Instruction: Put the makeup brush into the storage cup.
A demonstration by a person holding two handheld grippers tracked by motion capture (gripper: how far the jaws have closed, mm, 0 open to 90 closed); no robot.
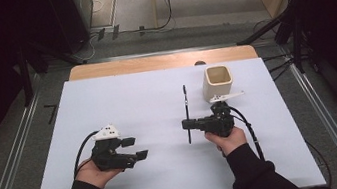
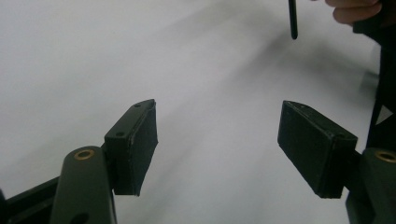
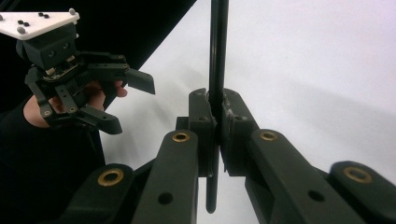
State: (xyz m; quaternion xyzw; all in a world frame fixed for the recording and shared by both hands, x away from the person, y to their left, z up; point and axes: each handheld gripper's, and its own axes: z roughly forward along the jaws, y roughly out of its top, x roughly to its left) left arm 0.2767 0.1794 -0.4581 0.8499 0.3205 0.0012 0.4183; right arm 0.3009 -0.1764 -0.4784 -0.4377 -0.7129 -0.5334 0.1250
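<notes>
Right tool [image 1: 187,123] — jaws pressed together on a thin black rod [image 1: 185,103], pinched partway along its length. In the high view the rod runs away from the person, one end toward the cup [image 1: 216,81], the other toward the near edge, slightly past the jaws. The right gripper view confirms the grip: the rod [image 3: 217,56] passes between both pads and continues out beyond them at each side. Whether the rod clears the surface [image 1: 132,100] cannot be told.

Left tool [image 1: 134,148] — jaws spread, nothing between them. In the left gripper view the two pads [image 2: 140,144] stand well apart over bare white surface, and one tip of the rod [image 2: 293,21] shows at the top edge, near the fingers of the right hand [image 2: 355,10]. The left tool sits well apart from the rod, on the person's left, pointing toward the right tool. It also appears in the right gripper view [image 3: 128,100], held in the left hand [image 3: 35,112].

The cup — cream, squarish, upright — stands on the surface beyond the right tool, just to the right of the rod's far end, not touching it.
</notes>
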